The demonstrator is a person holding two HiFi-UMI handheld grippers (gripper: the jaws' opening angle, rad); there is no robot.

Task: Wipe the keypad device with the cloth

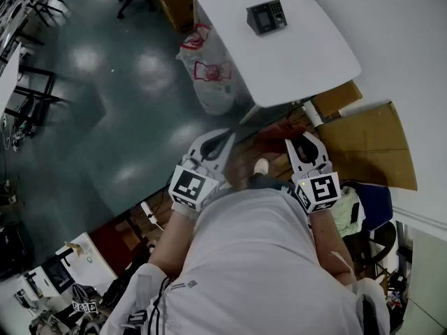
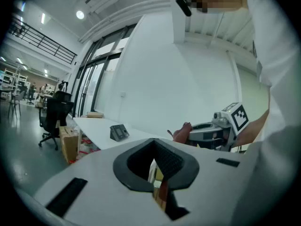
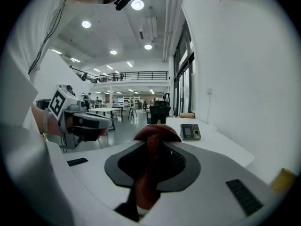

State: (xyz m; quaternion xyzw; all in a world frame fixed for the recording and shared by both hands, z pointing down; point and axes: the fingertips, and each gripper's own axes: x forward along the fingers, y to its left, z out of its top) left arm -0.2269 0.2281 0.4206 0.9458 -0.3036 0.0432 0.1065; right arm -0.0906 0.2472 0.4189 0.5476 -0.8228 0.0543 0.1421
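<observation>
While the keypad (image 1: 267, 17) sits untouched on the table (image 1: 307, 54), well ahead of both grippers, the right gripper (image 1: 302, 145) is clamped on the red cloth (image 3: 151, 135), ready for wiping. The left gripper (image 1: 222, 139) is closed and empty, probably free to steady the keypad.

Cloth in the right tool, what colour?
The cloth is dark red, clearest in the right gripper view.

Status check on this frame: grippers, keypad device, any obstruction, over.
Left gripper shut, empty. Right gripper shut on red cloth. Keypad device on white table ahead, not yet touched. Plastic bag and cardboard beside the table.
</observation>
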